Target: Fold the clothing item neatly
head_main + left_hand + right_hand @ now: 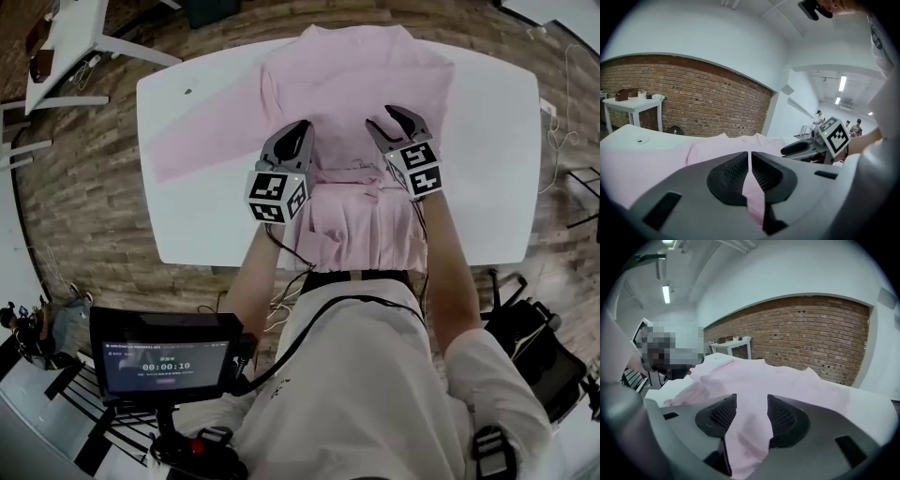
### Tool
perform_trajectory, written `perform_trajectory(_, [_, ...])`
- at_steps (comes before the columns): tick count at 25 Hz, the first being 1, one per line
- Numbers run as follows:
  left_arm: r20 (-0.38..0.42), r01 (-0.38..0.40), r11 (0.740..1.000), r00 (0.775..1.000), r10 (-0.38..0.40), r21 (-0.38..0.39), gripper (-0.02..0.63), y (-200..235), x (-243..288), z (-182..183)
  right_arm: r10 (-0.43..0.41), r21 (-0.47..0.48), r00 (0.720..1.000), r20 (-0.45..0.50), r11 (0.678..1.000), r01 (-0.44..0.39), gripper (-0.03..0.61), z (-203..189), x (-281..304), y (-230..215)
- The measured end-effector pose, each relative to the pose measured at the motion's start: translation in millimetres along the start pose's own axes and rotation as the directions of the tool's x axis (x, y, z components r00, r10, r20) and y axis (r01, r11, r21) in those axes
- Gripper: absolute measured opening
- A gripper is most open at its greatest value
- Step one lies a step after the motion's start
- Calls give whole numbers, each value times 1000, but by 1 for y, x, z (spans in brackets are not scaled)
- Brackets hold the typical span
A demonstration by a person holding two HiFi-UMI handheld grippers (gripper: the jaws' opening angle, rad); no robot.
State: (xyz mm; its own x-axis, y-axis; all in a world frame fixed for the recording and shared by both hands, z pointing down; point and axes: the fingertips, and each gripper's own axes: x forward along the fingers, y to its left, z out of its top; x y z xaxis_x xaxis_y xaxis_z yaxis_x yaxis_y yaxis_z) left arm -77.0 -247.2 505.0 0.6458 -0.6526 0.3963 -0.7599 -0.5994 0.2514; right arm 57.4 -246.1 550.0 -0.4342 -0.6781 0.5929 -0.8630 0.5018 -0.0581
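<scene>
A pink shirt (356, 84) lies spread on the white table (487, 141), collar at the far edge, one sleeve (197, 141) stretched to the left and the hem hanging over the near edge. My left gripper (302, 127) rests on the shirt's left middle; in the left gripper view its jaws (749, 157) are shut on a thin fold of the pink cloth (717, 145). My right gripper (392, 120) is over the shirt's right middle. In the right gripper view it (751, 404) stands open, with loose pink cloth (787, 380) bunched in the gap, not pressed by the pads.
A small dark mark (187, 92) sits on the table's far left corner. A white side table (66, 37) stands at the upper left on the wooden floor. A monitor (164, 361) on a stand is at my lower left, a black chair (544, 347) at my right.
</scene>
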Motion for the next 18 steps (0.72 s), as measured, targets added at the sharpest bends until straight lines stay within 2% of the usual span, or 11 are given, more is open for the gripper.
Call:
perform_trajectory(3, [-27, -37, 999, 999, 37, -4, 3, 11, 25, -6, -64, 48, 997, -30, 997, 65, 199, -20, -13, -44])
perform_trajectory(5, [-44, -70, 997, 997, 69, -16, 3, 20, 36, -9, -109, 93, 993, -52, 989, 114, 97, -33, -24, -68])
perform_trajectory(7, [-68, -102, 995, 993, 100, -23, 3, 24, 46, -16, -146, 121, 984, -104, 980, 158, 51, -54, -35, -89])
perform_trajectory(9, [-98, -142, 989, 986, 138, -31, 5, 29, 55, -26, -176, 104, 970, -167, 975, 195, 50, -79, -44, -107])
perform_trajectory(12, [-135, -197, 979, 973, 189, -44, 3, 38, 58, -36, -203, 58, 959, -199, 974, 218, 41, -93, -54, -122])
perform_trajectory(15, [-130, -219, 975, 969, 212, -40, 3, 44, 55, -30, -199, 44, 958, -206, 976, 212, 41, -89, -56, -122])
perform_trajectory(18, [-91, -211, 977, 974, 209, -12, 3, 43, 59, -13, -205, 43, 967, -148, 976, 214, 41, -68, -58, -122])
